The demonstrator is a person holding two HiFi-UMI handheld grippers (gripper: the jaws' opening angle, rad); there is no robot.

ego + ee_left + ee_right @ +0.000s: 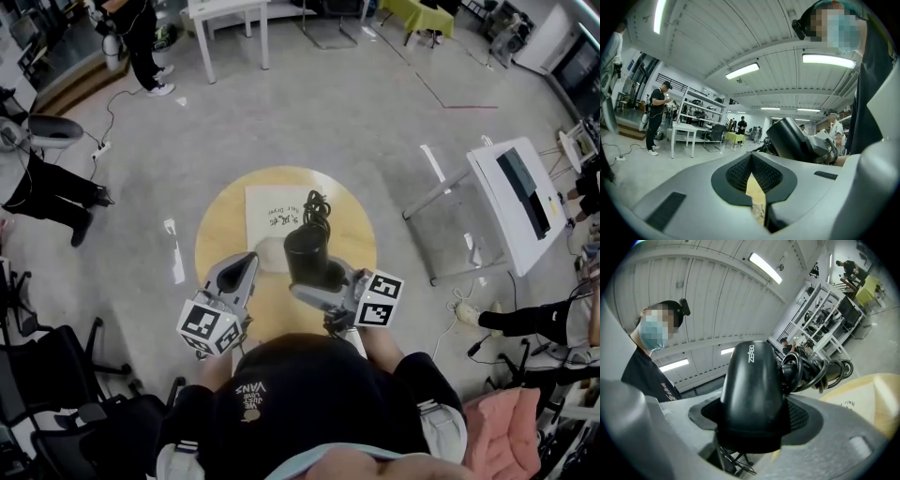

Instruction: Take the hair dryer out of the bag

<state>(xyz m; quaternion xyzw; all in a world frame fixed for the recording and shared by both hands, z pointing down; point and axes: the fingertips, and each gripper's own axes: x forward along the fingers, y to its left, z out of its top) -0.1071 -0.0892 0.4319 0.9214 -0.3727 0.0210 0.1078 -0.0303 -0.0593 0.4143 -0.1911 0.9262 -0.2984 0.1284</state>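
Observation:
The black hair dryer (309, 253) is out of the bag and hangs over the round wooden table (220, 234), its coiled cord (317, 208) bunched at the far end. My right gripper (317, 281) is shut on the dryer's barrel (752, 385), which fills the space between the jaws, with the cord (813, 369) beside it. The white bag (272, 206) with dark print lies flat on the table, and a corner of the bag (853, 397) shows under the dryer. My left gripper (249, 267) is shut at the bag's near edge, with a scrap of pale cloth (758, 213) pinched low between the jaws.
A white table (230, 11) stands at the far side and a white slanted stand (516, 192) at the right. Office chairs (56, 366) are at the left. People stand at the far left (141, 37), and legs (525, 319) show at the right. Cables trail on the floor.

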